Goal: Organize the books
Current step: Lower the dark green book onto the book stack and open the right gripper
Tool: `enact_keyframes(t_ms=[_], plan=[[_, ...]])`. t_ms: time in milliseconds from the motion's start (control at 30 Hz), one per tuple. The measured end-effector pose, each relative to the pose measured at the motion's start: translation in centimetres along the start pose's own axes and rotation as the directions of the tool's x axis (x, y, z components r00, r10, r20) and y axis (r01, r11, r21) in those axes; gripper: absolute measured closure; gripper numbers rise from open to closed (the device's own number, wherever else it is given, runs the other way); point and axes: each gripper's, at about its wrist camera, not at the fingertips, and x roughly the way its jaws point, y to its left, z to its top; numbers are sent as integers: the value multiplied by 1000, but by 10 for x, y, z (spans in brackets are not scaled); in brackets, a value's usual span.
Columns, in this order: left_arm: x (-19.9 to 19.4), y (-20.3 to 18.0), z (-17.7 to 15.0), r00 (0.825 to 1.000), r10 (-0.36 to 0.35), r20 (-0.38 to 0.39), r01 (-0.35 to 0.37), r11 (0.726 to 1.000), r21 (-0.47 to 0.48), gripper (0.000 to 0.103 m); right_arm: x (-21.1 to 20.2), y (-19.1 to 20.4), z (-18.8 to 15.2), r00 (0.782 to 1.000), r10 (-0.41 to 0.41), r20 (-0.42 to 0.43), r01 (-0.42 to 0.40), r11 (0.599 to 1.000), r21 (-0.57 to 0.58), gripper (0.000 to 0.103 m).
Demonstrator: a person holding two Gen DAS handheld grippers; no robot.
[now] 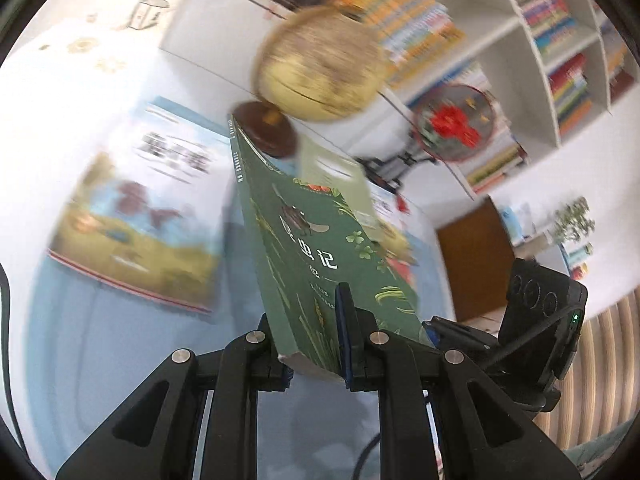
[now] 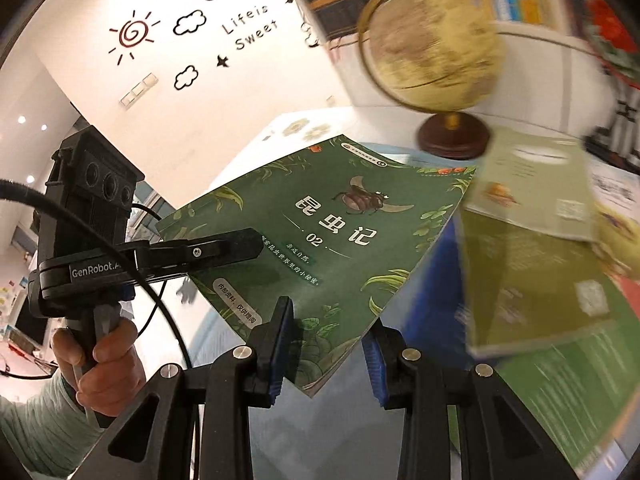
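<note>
Green book (image 1: 320,248) clamped in left claw (image 1: 316,344); corner between parted right claw (image 2: 328,344)

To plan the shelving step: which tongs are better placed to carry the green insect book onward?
Left. The left tongs are shut on the green book at its edge; the right tongs only straddle its corner, with a gap at one pad.
</note>
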Motion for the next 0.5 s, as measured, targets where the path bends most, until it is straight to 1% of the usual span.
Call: enact_keyframes(t_ms=[67, 133, 167, 267, 367, 500], plan=[[2, 23, 14, 1000, 19, -5, -19, 1000, -6, 90, 29, 5, 14, 1000, 6, -15, -6, 1000, 4, 70], [8, 46, 27, 999, 45, -26, -46, 999, -9, 90, 48, 7, 22, 1000, 0, -24, 0, 1000, 11, 70], [10, 53, 31, 998, 47, -36, -48, 999, -15, 90, 59, 6, 27, 1000, -6, -31, 7, 1000, 19, 70], [20, 77, 39, 996, 57, -67, -60, 998, -30, 88, 82, 2, 39, 999, -11, -43, 13, 999, 49, 70], [29, 94, 45, 996, 44, -84, -49, 997, -58, 87, 103, -3, 45, 997, -11, -75, 17, 997, 79, 70], [40, 113, 48, 990, 60, -124, -69, 995, -70, 83, 126, -2, 48, 992, -30, -122, 40, 996, 76, 70]])
